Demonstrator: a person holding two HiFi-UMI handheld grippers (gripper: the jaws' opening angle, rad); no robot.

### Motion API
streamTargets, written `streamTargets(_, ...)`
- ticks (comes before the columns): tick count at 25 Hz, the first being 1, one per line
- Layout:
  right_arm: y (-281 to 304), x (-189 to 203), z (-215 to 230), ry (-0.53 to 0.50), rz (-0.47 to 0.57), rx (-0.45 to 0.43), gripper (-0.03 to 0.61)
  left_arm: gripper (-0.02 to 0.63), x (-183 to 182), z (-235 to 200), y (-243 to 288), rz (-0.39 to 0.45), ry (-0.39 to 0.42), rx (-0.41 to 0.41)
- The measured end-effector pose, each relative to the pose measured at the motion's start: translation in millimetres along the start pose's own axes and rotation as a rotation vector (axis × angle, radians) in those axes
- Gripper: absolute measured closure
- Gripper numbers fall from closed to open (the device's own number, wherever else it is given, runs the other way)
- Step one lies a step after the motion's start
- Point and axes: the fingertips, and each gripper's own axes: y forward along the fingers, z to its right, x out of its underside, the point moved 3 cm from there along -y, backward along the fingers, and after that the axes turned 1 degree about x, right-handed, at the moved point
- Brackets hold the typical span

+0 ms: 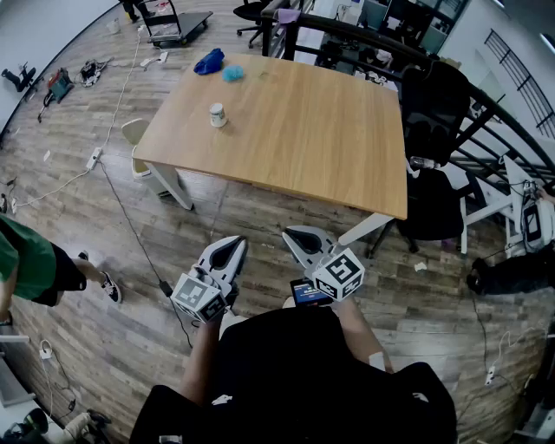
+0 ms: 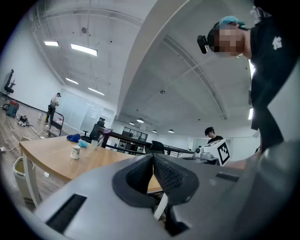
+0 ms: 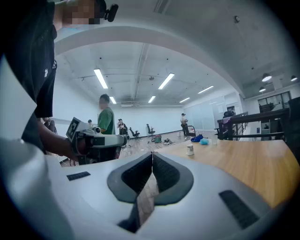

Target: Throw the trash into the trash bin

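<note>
On the wooden table (image 1: pixel 303 139) stand a small white paper cup (image 1: pixel 218 114), a crumpled blue piece (image 1: pixel 208 62) and a teal scrap (image 1: pixel 232 74) at the far left corner. A pale trash bin (image 1: pixel 134 137) sits on the floor under the table's left edge. My left gripper (image 1: pixel 232 245) and right gripper (image 1: pixel 293 236) hover side by side over the floor, short of the table's near edge, both shut and empty. In the left gripper view the shut jaws (image 2: pixel 153 157) face the cup (image 2: pixel 76 152) and the bin (image 2: pixel 18 168). In the right gripper view the shut jaws (image 3: pixel 152 154) point past the cup (image 3: pixel 190 149).
A black office chair (image 1: pixel 434 173) stands at the table's right side beside a dark railing (image 1: pixel 486 95). Cables and a power strip (image 1: pixel 94 159) lie on the wood floor at left. A person in green (image 1: pixel 26 260) stands at the left edge. A cart (image 1: pixel 178 22) is far back.
</note>
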Motion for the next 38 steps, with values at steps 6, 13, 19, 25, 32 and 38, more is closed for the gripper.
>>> streamTargets(6, -9.7, 10.8, 40.3, 0.012, -0.003, 0.003, 0.58, 0.604, 17.2, 3.8, 33.5, -0.019, -0.027, -0.033)
streamTargets(13, 37.2, 18.0, 52.6, 0.05, -0.039, -0.045, 0.58, 0.604, 23.2, -35.8, 32.2, -0.077, -0.049, -0.111)
streamTargets(19, 117.8, 19.5, 65.6, 0.051, -0.094, -0.028, 0.58, 0.604, 14.7, -122.2, 33.0, -0.055, -0.085, -0.094)
streamTargets(25, 225.8, -19.7, 88.0, 0.066, -0.089, 0.033, 0.58, 0.604, -21.1, -233.1, 39.3, -0.093, -0.09, -0.004)
streamTargets(32, 319.0, -41.7, 105.1, 0.064, -0.11, 0.138, 0.58, 0.604, -59.9, -337.7, 46.8, -0.15, 0.011, 0.095)
streamTargets(38, 350.3, -47.2, 136.4, 0.084, -0.119, 0.172, 0.58, 0.603, -64.5, -380.5, 73.8, -0.154, 0.011, 0.115)
